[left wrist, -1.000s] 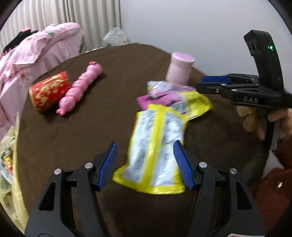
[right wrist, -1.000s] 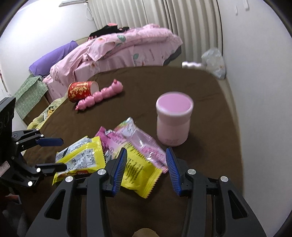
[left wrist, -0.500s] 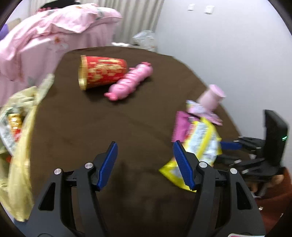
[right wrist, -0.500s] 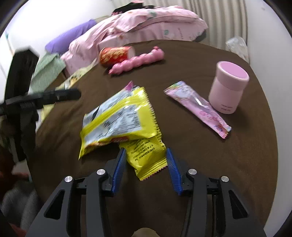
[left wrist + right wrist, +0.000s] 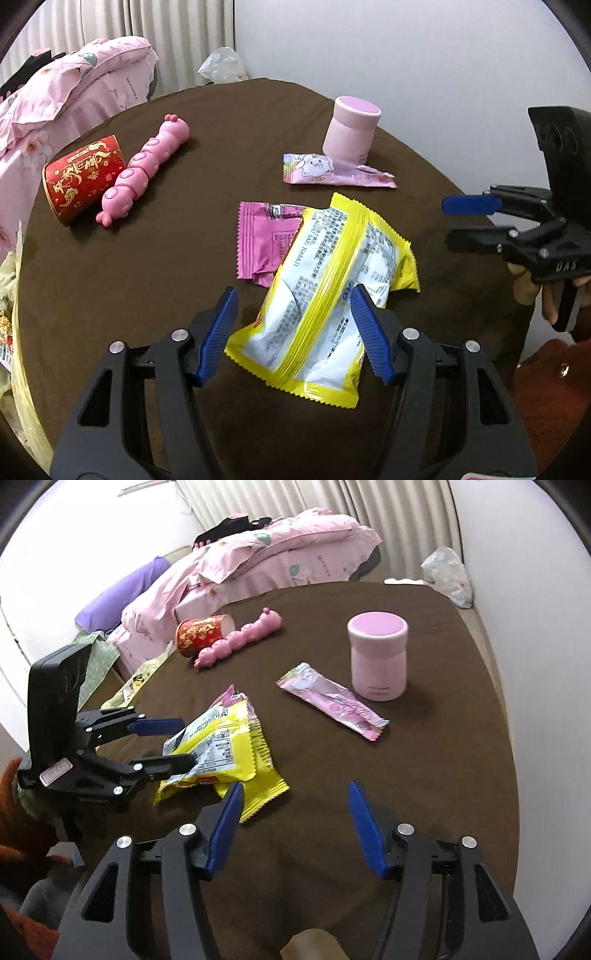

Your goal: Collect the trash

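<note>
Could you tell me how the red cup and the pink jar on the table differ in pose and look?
The red cup lies tipped on its side, while the pink jar stands upright. The red cup carries gold patterning; the pink jar is plain. The red cup touches the pink caterpillar toy; the pink jar stands beside a pink wrapper. Both are cylindrical.

left gripper (image 5: 293, 334) jaws spread wide, right gripper (image 5: 295, 825) likewise (both low)
</note>
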A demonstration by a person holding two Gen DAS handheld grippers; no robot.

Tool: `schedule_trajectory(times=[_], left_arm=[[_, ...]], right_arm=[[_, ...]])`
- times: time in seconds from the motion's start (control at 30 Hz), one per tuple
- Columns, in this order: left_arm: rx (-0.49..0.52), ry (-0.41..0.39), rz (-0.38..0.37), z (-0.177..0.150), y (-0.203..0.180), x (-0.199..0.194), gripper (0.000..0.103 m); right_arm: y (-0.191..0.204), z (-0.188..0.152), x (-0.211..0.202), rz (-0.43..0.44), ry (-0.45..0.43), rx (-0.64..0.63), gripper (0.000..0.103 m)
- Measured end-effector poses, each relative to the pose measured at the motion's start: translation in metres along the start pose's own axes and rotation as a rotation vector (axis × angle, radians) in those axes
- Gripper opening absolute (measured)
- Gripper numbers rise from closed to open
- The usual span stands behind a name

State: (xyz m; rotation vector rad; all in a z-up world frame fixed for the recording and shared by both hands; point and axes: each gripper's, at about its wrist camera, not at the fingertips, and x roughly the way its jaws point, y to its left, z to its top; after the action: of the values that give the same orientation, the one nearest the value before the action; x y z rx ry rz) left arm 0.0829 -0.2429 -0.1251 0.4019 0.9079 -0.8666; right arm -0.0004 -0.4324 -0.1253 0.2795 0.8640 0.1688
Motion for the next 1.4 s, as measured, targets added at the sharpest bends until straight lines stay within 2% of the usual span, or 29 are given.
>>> schedule_trajectory(times=[0.07,0.23,0.43,0.5,0.57,0.63,0.7,0.83,0.93,1.07,1.1,1.13,1.17,1.2,1.27,1.37,1.4], left_arm=[[-0.012,0.001,0.007,-0.002,0.005,-0.003,0.059],[-0.085,-0.007,0.078,-0.007,0.032,-0.013,0.058],[-0.276,-0.028,0.235,-0.024,0.086,-0.033,0.058],[-0.329,-0.050,0.202,-0.026,0.097,-0.040,0.058],[-0.361,-0.087,0.085,-0.026,0.101,-0.050,0.058],[-0.306,-0.115,-0.016,-0.022,0.087,-0.054,0.058],[-0.212,-0.123,-0.073,-0.015,0.063,-0.052,0.058],[-0.050,-0.086,-0.038,-0.002,0.021,-0.033,0.058],[-0.002,-0.030,-0.017,0.002,0.005,-0.012,0.058],[-0.029,-0.013,-0.033,-0.003,0.005,-0.002,0.053],[-0.043,-0.018,-0.042,-0.004,0.008,-0.004,0.049],[-0.067,-0.026,-0.049,-0.005,0.012,-0.008,0.040],[-0.089,-0.022,-0.040,-0.005,0.017,-0.011,0.016],[-0.109,-0.019,-0.030,-0.006,0.022,-0.013,0.014],[-0.166,-0.035,-0.006,-0.010,0.039,-0.022,0.014],[-0.249,-0.042,0.074,-0.017,0.062,-0.034,0.014],[-0.280,-0.046,0.075,-0.020,0.070,-0.038,0.014]], right_arm=[[0.002,0.001,0.004,-0.013,0.011,-0.024,0.055],[0.013,0.001,0.017,-0.013,0.033,-0.061,0.055],[0.025,0.006,0.026,-0.044,0.027,-0.099,0.055],[0.022,0.006,0.032,-0.040,0.045,-0.084,0.055],[0.018,0.004,0.037,-0.032,0.066,-0.063,0.055],[0.015,0.001,0.038,-0.016,0.065,-0.046,0.055],[0.014,0.000,0.036,-0.015,0.068,-0.042,0.055],[0.013,0.000,0.032,-0.047,0.069,-0.055,0.055],[0.011,0.001,0.021,-0.087,0.037,-0.071,0.055],[0.009,0.005,0.012,-0.121,0.008,-0.081,0.055],[0.008,0.005,0.012,-0.120,0.007,-0.080,0.055],[0.008,0.005,0.012,-0.121,0.006,-0.079,0.055],[0.008,0.006,0.012,-0.118,0.001,-0.077,0.055],[0.009,0.007,0.012,-0.112,-0.004,-0.077,0.055],[0.014,0.011,0.014,-0.099,-0.013,-0.087,0.055],[0.025,0.017,0.021,-0.088,-0.013,-0.128,0.055],[0.030,0.019,0.025,-0.082,-0.007,-0.147,0.055]])
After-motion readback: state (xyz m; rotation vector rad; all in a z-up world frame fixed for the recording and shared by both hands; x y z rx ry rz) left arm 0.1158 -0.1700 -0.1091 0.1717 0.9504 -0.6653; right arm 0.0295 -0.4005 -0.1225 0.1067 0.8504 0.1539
